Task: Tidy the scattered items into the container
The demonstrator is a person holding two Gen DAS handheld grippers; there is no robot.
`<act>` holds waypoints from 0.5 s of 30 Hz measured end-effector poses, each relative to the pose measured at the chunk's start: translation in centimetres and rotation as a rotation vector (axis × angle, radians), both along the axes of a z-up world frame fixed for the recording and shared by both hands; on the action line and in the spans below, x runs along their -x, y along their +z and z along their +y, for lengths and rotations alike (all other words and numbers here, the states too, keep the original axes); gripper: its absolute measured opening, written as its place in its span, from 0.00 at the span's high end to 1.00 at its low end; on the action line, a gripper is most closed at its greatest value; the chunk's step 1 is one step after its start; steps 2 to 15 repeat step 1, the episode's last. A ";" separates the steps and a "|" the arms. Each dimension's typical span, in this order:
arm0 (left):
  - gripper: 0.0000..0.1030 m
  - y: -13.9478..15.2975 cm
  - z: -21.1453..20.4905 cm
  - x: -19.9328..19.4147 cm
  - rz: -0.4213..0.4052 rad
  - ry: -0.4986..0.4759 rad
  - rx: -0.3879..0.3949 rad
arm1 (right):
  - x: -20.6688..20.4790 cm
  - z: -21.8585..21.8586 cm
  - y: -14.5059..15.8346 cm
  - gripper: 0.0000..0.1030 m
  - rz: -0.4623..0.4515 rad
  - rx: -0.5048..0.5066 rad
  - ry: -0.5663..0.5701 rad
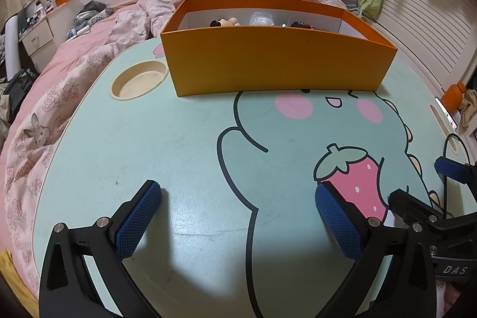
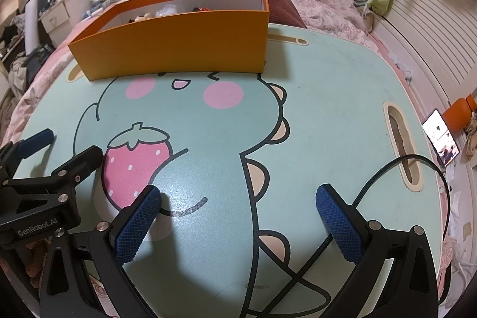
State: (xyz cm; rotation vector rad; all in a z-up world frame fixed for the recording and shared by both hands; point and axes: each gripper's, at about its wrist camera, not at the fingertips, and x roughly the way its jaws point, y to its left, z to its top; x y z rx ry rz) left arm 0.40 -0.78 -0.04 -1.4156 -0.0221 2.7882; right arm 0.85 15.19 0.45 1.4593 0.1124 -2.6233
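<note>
Bedding in pink florals surrounds the mint cartoon-dinosaur bench [image 1: 149,139]. Orange box [image 1: 277,61] at its far edge holds small toys [image 1: 223,23]. Left claw [image 1: 238,216] and right claw [image 2: 238,216] hover spread, empty.

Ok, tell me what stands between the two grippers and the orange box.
Nothing visible does. Only bare table top lies between the left gripper, the right gripper and the orange box; both sets of fingers are open and empty.
</note>
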 end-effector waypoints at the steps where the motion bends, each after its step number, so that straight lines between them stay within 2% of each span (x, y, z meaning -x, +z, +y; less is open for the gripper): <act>1: 0.00 0.0 0.0 0.0 0.001 0.000 0.001 | 0.0 0.0 0.0 0.00 0.000 0.000 0.000; 15: 0.00 0.0 0.0 0.0 0.001 0.000 0.001 | 0.0 0.0 0.0 0.00 0.000 0.000 0.000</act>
